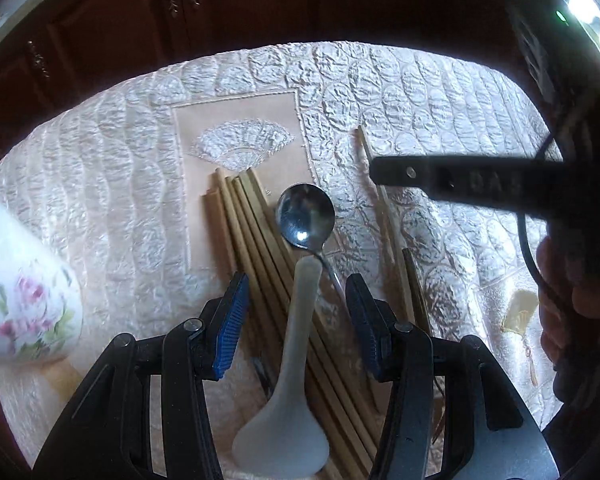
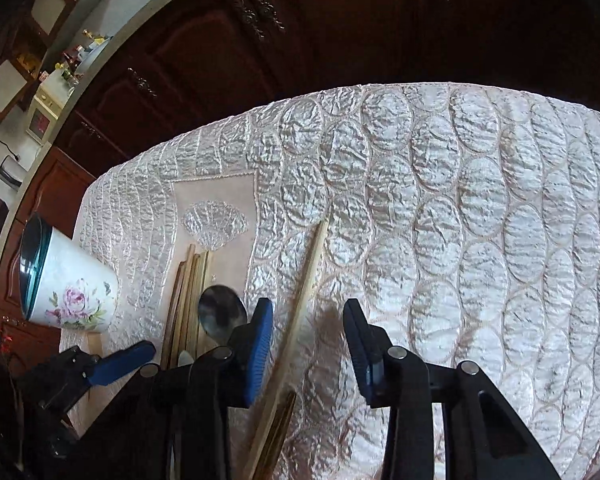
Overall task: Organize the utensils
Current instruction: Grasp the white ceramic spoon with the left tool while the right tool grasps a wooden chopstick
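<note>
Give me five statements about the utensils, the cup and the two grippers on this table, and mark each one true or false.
1. The metal spoon lies bowl-up beside the bundle of chopsticks. True.
2. The floral cup holds all the chopsticks. False: they lie on the tablecloth.
3. The white plastic spoon lies between the left gripper fingers. True.
4. The right gripper is clamped on the metal spoon. False: its jaws stand apart, with only one stray chopstick between them, unpressed.
5. The cup is plain white. False: it has pink flowers.
</note>
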A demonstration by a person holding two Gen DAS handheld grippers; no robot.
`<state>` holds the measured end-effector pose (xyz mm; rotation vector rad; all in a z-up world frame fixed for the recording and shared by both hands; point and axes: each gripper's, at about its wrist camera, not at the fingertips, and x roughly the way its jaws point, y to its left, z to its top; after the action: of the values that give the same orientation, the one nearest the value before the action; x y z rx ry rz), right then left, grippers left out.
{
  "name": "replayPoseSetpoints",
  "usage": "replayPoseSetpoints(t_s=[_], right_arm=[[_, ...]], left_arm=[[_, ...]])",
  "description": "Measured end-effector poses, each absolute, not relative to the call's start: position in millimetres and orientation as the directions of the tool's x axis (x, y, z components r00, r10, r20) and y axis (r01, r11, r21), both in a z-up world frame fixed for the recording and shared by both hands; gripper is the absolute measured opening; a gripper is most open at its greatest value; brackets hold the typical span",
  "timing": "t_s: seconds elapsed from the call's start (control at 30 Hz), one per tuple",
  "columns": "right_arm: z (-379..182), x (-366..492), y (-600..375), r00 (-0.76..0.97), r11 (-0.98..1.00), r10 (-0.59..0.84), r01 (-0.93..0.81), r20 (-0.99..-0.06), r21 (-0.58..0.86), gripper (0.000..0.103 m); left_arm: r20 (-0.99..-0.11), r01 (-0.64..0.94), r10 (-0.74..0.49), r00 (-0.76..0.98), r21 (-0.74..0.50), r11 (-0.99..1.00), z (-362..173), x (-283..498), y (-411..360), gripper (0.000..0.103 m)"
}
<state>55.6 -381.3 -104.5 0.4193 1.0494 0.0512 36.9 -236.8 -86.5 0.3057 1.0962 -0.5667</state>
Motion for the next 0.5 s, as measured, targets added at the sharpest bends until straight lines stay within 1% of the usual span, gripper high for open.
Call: replayPoseSetpoints(t_s=[0.07,0.1,0.13,0.17,0.2,0.23,0.33,0.43,0.5], right_arm=[[-109.1,67.1,-385.1,0.494,0.913,0.252,0.164,-0.832,0.373,0.027],[-112.1,73.3,-385.5,0.486,0.913,0.253,0.166,-0.837,0.373,0.022],[-114.0,78.5,-385.2,0.476,0.914,0.258,0.163,-0.841,0.372,0.017],[-116.3,82.8,-384.4,0.468,0.915,0.260,0.160,-0.844,0.370,0.016],[-118.5,86.2,-382.8,0.466,0.916,0.264,0.155,-0.845,0.371,0.011],[-119.8,88.7,-381.4,0.468,0.916,0.266,0.150,-0.843,0.372,0.009],[-118.1,87.4,-378.1,0.490,0.917,0.267,0.136,-0.830,0.375,0.008],[-103.1,72.6,-380.1,0.526,0.912,0.287,0.105,-0.801,0.396,0.008],[-90.6,63.3,-377.7,0.550,0.912,0.290,0.088,-0.783,0.400,0.007]], left_arm=[[-0.901,0.580,-0.282,0.330,-0.042,0.813,-88.4,41.4,-237.1,0.049],[-0.903,0.586,-0.284,0.322,-0.045,0.809,-91.0,44.6,-239.4,0.043],[-0.908,0.594,-0.284,0.308,-0.050,0.803,-94.1,47.7,-240.9,0.029],[-0.913,0.599,-0.280,0.297,-0.050,0.799,-97.1,49.6,-242.2,0.022],[-0.914,0.603,-0.277,0.295,-0.046,0.796,-99.5,51.2,-243.4,0.015],[-0.912,0.606,-0.280,0.299,-0.045,0.794,-100.5,51.6,-244.3,0.013],[-0.909,0.600,-0.309,0.278,-0.087,0.795,-96.9,54.3,-235.4,0.013],[-0.891,0.583,-0.367,0.266,-0.155,0.798,-79.9,55.1,-214.2,0.013],[-0.880,0.568,-0.387,0.275,-0.176,0.804,-67.0,51.8,-200.0,0.012]])
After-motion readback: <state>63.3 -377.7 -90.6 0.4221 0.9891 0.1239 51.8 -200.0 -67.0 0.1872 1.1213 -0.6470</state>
